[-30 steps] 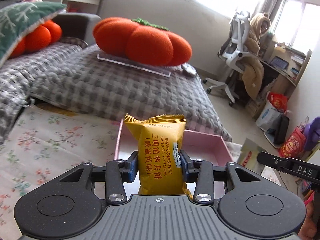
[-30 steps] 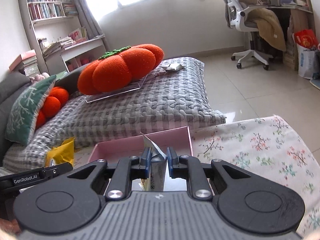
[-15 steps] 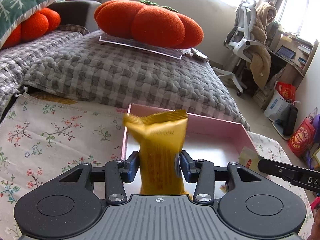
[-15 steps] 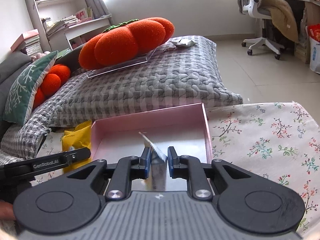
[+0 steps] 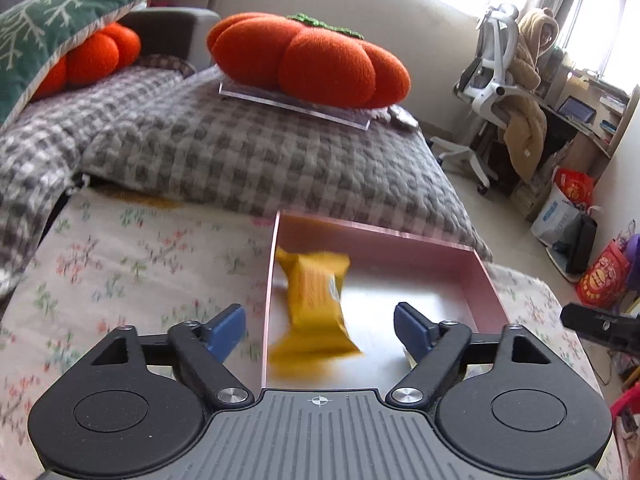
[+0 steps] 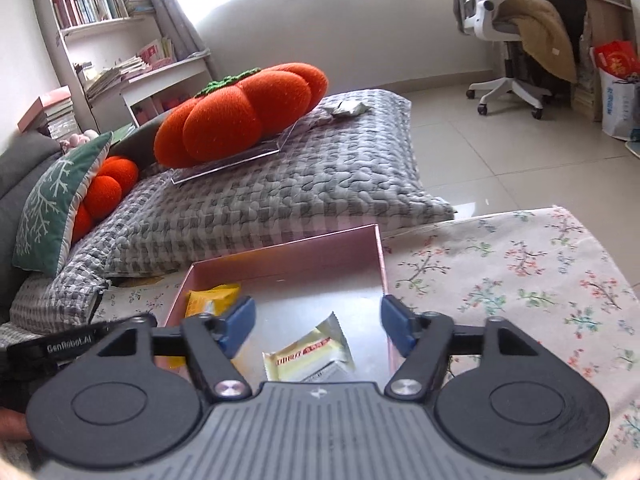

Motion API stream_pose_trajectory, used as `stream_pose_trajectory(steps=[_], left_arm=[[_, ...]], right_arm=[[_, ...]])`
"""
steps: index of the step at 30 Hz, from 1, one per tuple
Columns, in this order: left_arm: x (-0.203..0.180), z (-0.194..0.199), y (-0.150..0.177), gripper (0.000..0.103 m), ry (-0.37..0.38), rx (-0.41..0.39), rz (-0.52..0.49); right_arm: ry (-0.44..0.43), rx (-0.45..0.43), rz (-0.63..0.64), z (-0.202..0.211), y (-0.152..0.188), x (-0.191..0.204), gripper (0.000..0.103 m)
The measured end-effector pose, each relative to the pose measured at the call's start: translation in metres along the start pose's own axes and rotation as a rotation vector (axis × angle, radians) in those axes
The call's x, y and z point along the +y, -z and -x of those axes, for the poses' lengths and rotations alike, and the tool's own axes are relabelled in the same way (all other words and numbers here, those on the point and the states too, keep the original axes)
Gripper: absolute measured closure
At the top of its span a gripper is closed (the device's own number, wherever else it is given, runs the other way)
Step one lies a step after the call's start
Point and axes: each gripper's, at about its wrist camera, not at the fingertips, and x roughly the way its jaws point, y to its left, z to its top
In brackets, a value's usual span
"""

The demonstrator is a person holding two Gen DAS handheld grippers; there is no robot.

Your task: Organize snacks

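While both grippers gape wide, holding nothing, the left gripper hangs over the pink box. Inside the box, the blurred yellow snack pack sits by its left wall, and the white snack pack lies under the right gripper.

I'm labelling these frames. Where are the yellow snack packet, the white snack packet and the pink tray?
yellow snack packet (image 5: 316, 300): left wrist view, middle of wrapper.
white snack packet (image 6: 308, 354): right wrist view, printed face.
pink tray (image 5: 376, 234): left wrist view, far wall.
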Motion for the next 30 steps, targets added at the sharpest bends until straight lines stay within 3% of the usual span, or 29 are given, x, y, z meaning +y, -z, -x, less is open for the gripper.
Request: stream_pose_trajectory(steps=[8,17,23,30], left_arm=[[0.003,0.024,0.039,0.015,-0.010,0.129,0.052],[0.011,0.046,0.107,0.013,-0.039,0.251,0.100],[0.006,0.052,0.129,0.013,-0.041,0.268,0.089],[0.008,0.054,0.128,0.013,-0.042,0.243,0.104]], right_arm=[[0.004,0.053,0.022,0.017,0.019,0.005,0.017],[0.016,0.122,0.023,0.036,0.059,0.002,0.014],[0.035,0.148,0.010,0.042,0.076,-0.004,0.014],[0.047,0.144,0.008,0.048,0.085,-0.007,0.014]])
